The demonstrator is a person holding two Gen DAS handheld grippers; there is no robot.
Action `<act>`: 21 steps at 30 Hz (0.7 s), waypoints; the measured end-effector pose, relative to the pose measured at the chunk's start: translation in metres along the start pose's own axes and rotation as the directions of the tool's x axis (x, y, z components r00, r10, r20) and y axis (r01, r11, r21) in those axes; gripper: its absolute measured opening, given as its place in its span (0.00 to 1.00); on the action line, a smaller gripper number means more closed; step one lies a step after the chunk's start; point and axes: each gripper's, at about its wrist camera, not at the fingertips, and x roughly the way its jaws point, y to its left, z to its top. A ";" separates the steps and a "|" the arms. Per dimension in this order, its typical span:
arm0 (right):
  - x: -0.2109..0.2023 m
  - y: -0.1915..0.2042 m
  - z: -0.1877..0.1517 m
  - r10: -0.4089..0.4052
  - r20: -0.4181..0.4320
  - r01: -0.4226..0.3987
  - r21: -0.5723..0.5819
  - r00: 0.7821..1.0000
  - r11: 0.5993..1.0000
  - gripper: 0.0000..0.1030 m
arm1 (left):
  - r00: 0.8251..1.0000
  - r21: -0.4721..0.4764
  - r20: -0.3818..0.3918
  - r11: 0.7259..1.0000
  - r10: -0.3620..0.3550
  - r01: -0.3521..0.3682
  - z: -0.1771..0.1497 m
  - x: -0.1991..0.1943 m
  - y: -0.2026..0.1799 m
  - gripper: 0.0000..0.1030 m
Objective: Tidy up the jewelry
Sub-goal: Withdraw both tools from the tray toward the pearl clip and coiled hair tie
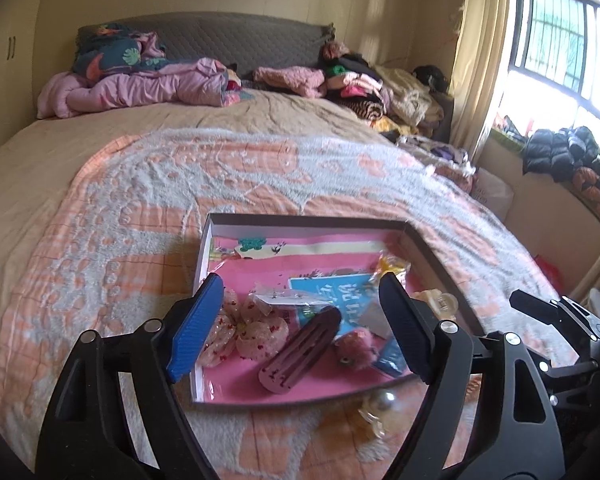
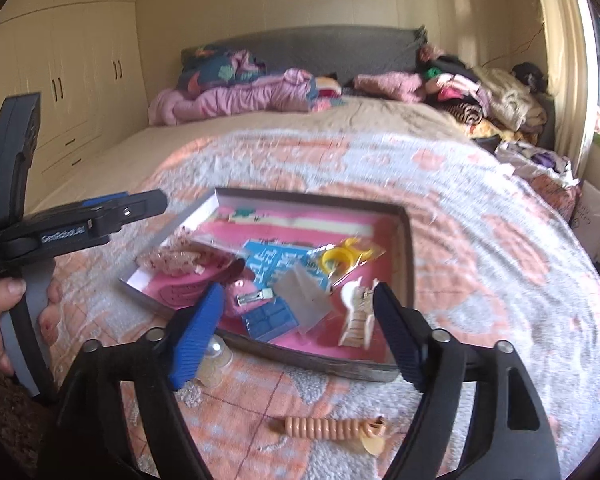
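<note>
A shallow cardboard tray (image 1: 300,224) lined in pink lay on the near part of a bed (image 1: 100,184) covered with a peach-and-white blanket, holding most of the hair accessories and trinkets. Along the tray's near edge sat a mauve ribbed hair clip (image 1: 300,352), with a cream scrunchie dotted red (image 1: 252,328) toward the near left corner and a fuzzy pink clip (image 1: 356,346) to the right. A blue chocolate-bar-shaped clip (image 2: 270,319), a yellow ring in clear wrap (image 2: 334,260) and a cream claw clip (image 2: 358,312) showed in the right wrist view, toward the tray's right side. Outside the tray, a pearl-topped clear clip (image 1: 382,410) rested on the blanket just beyond the near edge, and a peach spiral hair tie (image 2: 332,426) lay nearer the camera.

The left gripper (image 1: 300,324) hung above the tray's near edge, its blue pads spread apart and empty. The right gripper (image 2: 296,330) hovered likewise over the near edge, jaws wide and holding nothing. Heaped clothing and bedding (image 1: 140,84) lined the headboard end.
</note>
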 end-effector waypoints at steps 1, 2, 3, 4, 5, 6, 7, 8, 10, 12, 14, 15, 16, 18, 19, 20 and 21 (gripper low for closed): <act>-0.005 -0.001 0.001 -0.002 0.010 0.002 0.004 1.000 1.000 0.78 | 1.000 -0.002 0.005 1.000 0.000 0.000 0.000 -0.004 -0.001 0.73; -0.010 -0.001 0.001 -0.005 0.020 0.005 0.006 1.000 1.000 0.79 | 1.000 -0.004 0.014 1.000 -0.001 0.001 -0.001 -0.010 -0.002 0.77; -0.013 -0.002 0.002 -0.007 0.025 0.007 0.008 1.000 1.000 0.80 | 1.000 -0.008 0.021 1.000 -0.001 0.001 -0.002 -0.015 -0.003 0.79; -0.019 -0.002 0.002 -0.008 0.035 0.008 0.009 0.999 1.000 0.81 | 1.000 -0.012 0.027 1.000 -0.004 0.004 -0.003 -0.021 -0.004 0.79; -0.023 -0.002 0.001 -0.009 0.039 0.009 0.010 0.999 1.000 0.81 | 1.000 -0.012 0.030 1.000 -0.005 0.005 -0.004 -0.025 -0.005 0.80; -0.026 -0.003 0.002 -0.010 0.044 0.009 0.010 0.999 1.000 0.81 | 0.999 -0.013 0.035 1.000 -0.002 0.003 -0.005 -0.029 -0.007 0.82; -0.031 -0.003 0.002 -0.012 0.051 0.011 0.010 0.999 1.000 0.82 | 0.999 -0.013 0.041 1.000 0.000 0.001 -0.006 -0.033 -0.007 0.83; -0.035 -0.003 0.002 -0.014 0.055 0.014 0.010 0.998 1.000 0.82 | 0.999 -0.012 0.049 1.000 0.000 0.001 -0.007 -0.039 -0.009 0.83; -0.042 -0.004 0.000 -0.020 0.065 0.019 0.012 0.998 1.000 0.83 | 0.998 -0.010 0.058 1.000 -0.002 0.002 -0.010 -0.048 -0.011 0.84; -0.049 -0.005 -0.002 -0.022 0.069 0.021 0.017 0.997 1.000 0.84 | 0.998 -0.011 0.067 1.000 0.003 -0.002 -0.013 -0.056 -0.013 0.89; -0.053 -0.005 -0.004 -0.024 0.073 0.023 0.019 0.997 1.000 0.84 | 0.998 -0.005 0.067 1.000 0.000 0.000 -0.017 -0.062 -0.014 0.89; -0.055 -0.004 -0.005 -0.025 0.074 0.024 0.019 0.997 1.000 0.84 | 0.998 0.000 0.067 1.000 0.003 -0.003 -0.019 -0.065 -0.015 0.89; -0.057 -0.004 -0.006 -0.027 0.075 0.026 0.019 0.997 0.999 0.84 | 0.998 0.004 0.068 1.000 0.005 -0.005 -0.020 -0.067 -0.016 0.89; -0.062 -0.003 -0.009 -0.028 0.078 0.027 0.018 0.997 0.999 0.84 | 0.998 0.009 0.068 1.000 0.008 -0.008 -0.023 -0.072 -0.018 0.89; -0.063 -0.003 -0.009 -0.030 0.079 0.028 0.017 0.996 0.999 0.84 | 0.998 0.010 0.068 1.000 0.007 -0.008 -0.026 -0.074 -0.018 0.89; -0.064 -0.002 -0.010 -0.031 0.080 0.030 0.016 0.996 0.999 0.85 | 0.998 0.011 0.067 1.000 0.008 -0.009 -0.027 -0.076 -0.018 0.89; -0.066 -0.001 -0.011 -0.032 0.080 0.030 0.015 0.996 0.999 0.85 | 0.998 0.012 0.067 1.000 0.009 -0.010 -0.029 -0.077 -0.018 0.89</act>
